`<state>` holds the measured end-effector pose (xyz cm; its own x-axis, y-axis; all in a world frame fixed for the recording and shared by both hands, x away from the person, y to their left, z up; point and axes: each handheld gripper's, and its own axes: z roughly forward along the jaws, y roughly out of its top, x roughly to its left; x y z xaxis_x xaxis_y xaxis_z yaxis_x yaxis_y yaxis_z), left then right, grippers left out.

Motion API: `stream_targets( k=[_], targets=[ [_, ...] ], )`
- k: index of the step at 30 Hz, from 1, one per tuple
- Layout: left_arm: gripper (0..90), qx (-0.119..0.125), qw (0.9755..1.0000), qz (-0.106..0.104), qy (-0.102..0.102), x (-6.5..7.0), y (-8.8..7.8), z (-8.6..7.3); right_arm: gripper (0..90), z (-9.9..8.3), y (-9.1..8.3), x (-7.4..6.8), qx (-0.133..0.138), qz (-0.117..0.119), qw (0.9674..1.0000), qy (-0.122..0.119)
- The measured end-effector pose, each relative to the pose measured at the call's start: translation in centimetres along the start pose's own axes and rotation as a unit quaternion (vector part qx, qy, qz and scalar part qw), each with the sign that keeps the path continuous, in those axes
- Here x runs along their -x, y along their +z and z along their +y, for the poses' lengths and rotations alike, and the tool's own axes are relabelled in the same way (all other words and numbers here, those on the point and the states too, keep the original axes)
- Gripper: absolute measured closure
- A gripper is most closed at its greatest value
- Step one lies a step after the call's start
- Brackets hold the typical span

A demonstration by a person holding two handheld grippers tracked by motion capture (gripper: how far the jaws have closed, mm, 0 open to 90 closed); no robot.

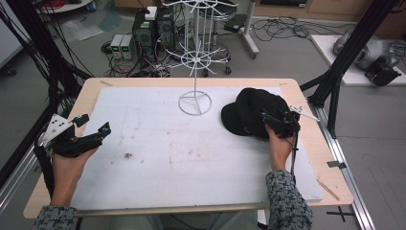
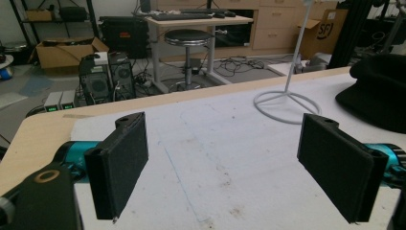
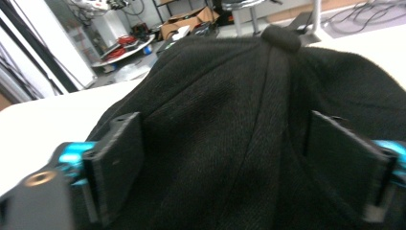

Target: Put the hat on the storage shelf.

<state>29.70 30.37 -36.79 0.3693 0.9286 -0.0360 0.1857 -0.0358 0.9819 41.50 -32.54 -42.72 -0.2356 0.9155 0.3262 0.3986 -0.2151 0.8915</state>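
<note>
Left gripper (image 1: 93, 125), left edge of frame: jaws wide apart over the white mat (image 1: 158, 158), holding nothing. White wire stand (image 1: 195, 103), upper centre. Black cap (image 1: 251, 112), right of centre. Right gripper (image 1: 270, 120): jaws spread astride the cap's crown, grip unconfirmed.

Left gripper (image 1: 94, 123) and right gripper (image 1: 277, 120): black bodies, flat black textured pads (image 2: 123, 155) on teal mounts. Grey triangular plate (image 1: 56, 126) (three dark holes) tops the left. Black cable (image 1: 293, 158) trails the right. Sleeves (image 1: 287, 201) carry a dark speckled pattern.
</note>
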Motion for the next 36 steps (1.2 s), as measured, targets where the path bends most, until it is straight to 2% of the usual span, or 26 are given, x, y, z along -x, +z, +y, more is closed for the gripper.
stream_targets(
  k=[1, 2, 3, 4, 6, 7, 9, 13, 14, 15, 16, 21, 22, 25, 27, 30, 34, 36],
  targets=[
    [18.1, -0.001, 1.0000, 0.000, 0.000, 0.0, 0.0, 0.0, 27.7, 0.0, 0.0, 0.0, 0.000, 0.000, 1.0000, 0.000],
    [18.1, -0.001, 1.0000, -0.001, 0.000, 0.0, 0.0, 0.0, 39.5, 0.1, -0.1, -0.2, 0.001, -0.002, 1.0000, -0.009],
    [18.1, -0.001, 1.0000, -0.001, -0.001, 0.0, 0.0, 0.0, 39.5, 0.1, -0.1, -0.2, 0.001, -0.002, 1.0000, -0.009],
    [18.1, 0.000, 1.0000, -0.001, 0.000, 0.1, 0.0, 0.0, 50.3, 0.1, -0.2, -0.2, 0.003, -0.009, 0.9999, -0.008],
    [18.1, 0.001, 1.0000, -0.001, 0.000, 0.1, 0.0, 0.0, 61.1, 0.1, -0.3, 0.1, 0.001, -0.011, 0.9999, 0.007],
    [18.1, 0.001, 1.0000, -0.001, -0.001, 0.1, 0.0, 0.0, 61.1, 0.1, -0.3, 0.1, 0.001, -0.011, 0.9999, 0.007],
    [18.1, 0.000, 1.0000, -0.001, 0.000, 0.1, 0.1, 0.0, 73.8, 0.1, -0.3, 0.3, -0.005, -0.017, 0.9997, 0.017],
    [18.1, -0.001, 1.0000, -0.001, 0.001, 0.1, 0.1, 0.0, 82.2, 0.2, -0.4, 0.1, 0.000, -0.022, 0.9997, 0.012],
    [18.1, -0.001, 1.0000, 0.000, 0.001, 0.1, 0.1, 0.0, 83.1, 0.3, -0.6, -0.3, 0.004, -0.025, 0.9997, 0.006],
    [18.1, -0.001, 1.0000, 0.000, 0.001, 0.1, 0.1, 0.0, 83.9, 0.6, -0.8, -0.8, 0.009, -0.028, 0.9995, -0.015],
    [18.1, -0.002, 1.0000, 0.001, 0.001, 0.1, 0.1, 0.0, 83.9, 0.6, -0.8, -0.8, 0.009, -0.028, 0.9995, -0.015],
    [18.1, -0.002, 1.0000, 0.000, 0.003, 0.1, 0.2, -0.1, 84.7, 1.9, -1.7, -1.8, 0.035, -0.026, 0.9973, -0.060],
    [18.1, -0.003, 1.0000, 0.000, 0.003, 0.1, 0.2, -0.1, 84.7, 1.9, -1.7, -1.8, 0.035, -0.026, 0.9973, -0.060],
    [18.2, -0.004, 1.0000, -0.001, 0.003, 0.1, 0.3, -0.1, 84.9, 2.6, -2.5, -2.6, 0.056, -0.017, 0.9944, -0.088],
    [18.1, -0.003, 1.0000, -0.001, 0.003, 0.1, 0.2, -0.1, 84.9, 2.7, -2.6, -2.7, 0.057, -0.016, 0.9940, -0.092],
    [18.2, -0.001, 1.0000, -0.001, 0.004, 0.1, 0.1, 0.0, 85.1, 3.5, -3.5, -3.3, 0.078, -0.013, 0.9915, -0.103],
    [18.1, 0.002, 1.0000, -0.001, 0.003, 0.1, 0.0, 0.1, 85.2, 4.4, -4.2, -4.0, 0.089, -0.011, 0.9894, -0.115],
    [18.2, 0.002, 1.0000, -0.002, 0.002, 0.1, 0.0, 0.1, 85.2, 5.5, -5.0, -4.7, 0.101, -0.010, 0.9862, -0.131]
  ],
)
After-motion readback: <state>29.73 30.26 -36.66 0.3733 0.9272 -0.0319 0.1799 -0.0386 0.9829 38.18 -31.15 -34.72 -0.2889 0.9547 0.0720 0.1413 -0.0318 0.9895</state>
